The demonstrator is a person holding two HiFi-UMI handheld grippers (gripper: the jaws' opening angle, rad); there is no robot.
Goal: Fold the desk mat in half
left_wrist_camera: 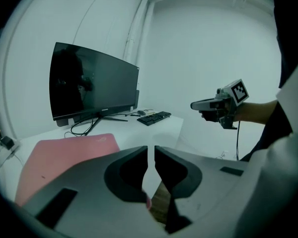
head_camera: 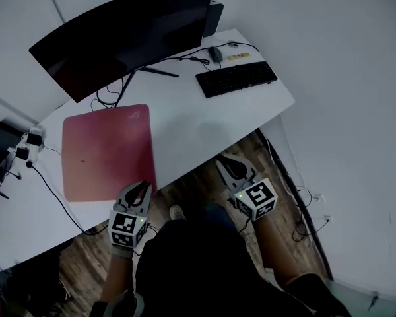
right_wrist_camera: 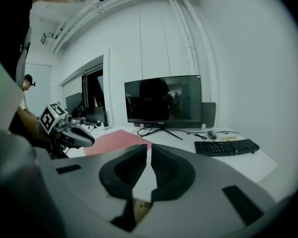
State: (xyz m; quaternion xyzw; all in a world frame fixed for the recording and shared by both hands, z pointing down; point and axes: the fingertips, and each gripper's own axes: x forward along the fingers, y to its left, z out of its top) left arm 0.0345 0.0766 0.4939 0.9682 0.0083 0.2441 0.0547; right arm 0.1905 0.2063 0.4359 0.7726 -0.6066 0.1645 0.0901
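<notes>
The pink desk mat [head_camera: 105,152] lies flat on the left part of the white desk [head_camera: 191,127]; it also shows in the left gripper view [left_wrist_camera: 59,157] and the right gripper view [right_wrist_camera: 114,142]. My left gripper [head_camera: 142,185] hovers at the mat's near right corner by the desk's front edge. Its jaws [left_wrist_camera: 151,148] stand a narrow slit apart with nothing between the pads; a sliver of pink shows below them. My right gripper [head_camera: 228,160] hangs off the desk's front edge over the wooden floor, jaws together [right_wrist_camera: 149,147] and empty.
A curved monitor [head_camera: 125,32] stands at the back of the desk, with a black keyboard [head_camera: 236,78] and a mouse [head_camera: 215,53] to its right. Cables and plugs [head_camera: 30,144] lie left of the mat. A person's legs are below the desk edge.
</notes>
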